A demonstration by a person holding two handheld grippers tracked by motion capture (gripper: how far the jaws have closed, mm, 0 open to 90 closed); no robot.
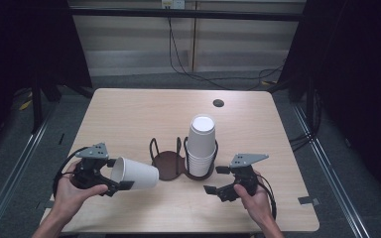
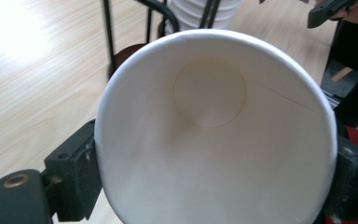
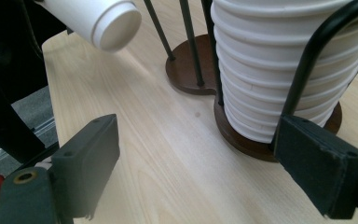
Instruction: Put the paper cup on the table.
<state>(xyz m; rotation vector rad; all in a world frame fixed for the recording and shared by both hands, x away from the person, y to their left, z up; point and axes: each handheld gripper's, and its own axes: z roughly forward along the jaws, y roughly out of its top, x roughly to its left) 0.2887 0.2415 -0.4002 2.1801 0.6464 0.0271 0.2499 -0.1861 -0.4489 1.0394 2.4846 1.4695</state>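
Observation:
A single white paper cup (image 1: pixel 134 173) lies on its side, held above the table at the front left with my left gripper (image 1: pixel 118 174) shut on its rim end. The left gripper view looks into the cup's open mouth (image 2: pixel 214 140), a black finger (image 2: pixel 74 177) pressed against each side. The cup's base (image 3: pixel 116 23) points toward a black wire cup holder (image 1: pixel 167 166). The holder's left bay is empty, and its right bay has a stack of upturned white cups (image 1: pixel 201 144). My right gripper (image 1: pixel 216 179) is open just right of the stack (image 3: pixel 270 70), its jaws wide apart (image 3: pixel 207 168).
The light wooden table (image 1: pixel 129 114) has a round cable hole (image 1: pixel 218 103) at the back right. Black cables trail on the grey floor behind it. Dark frames stand at both sides.

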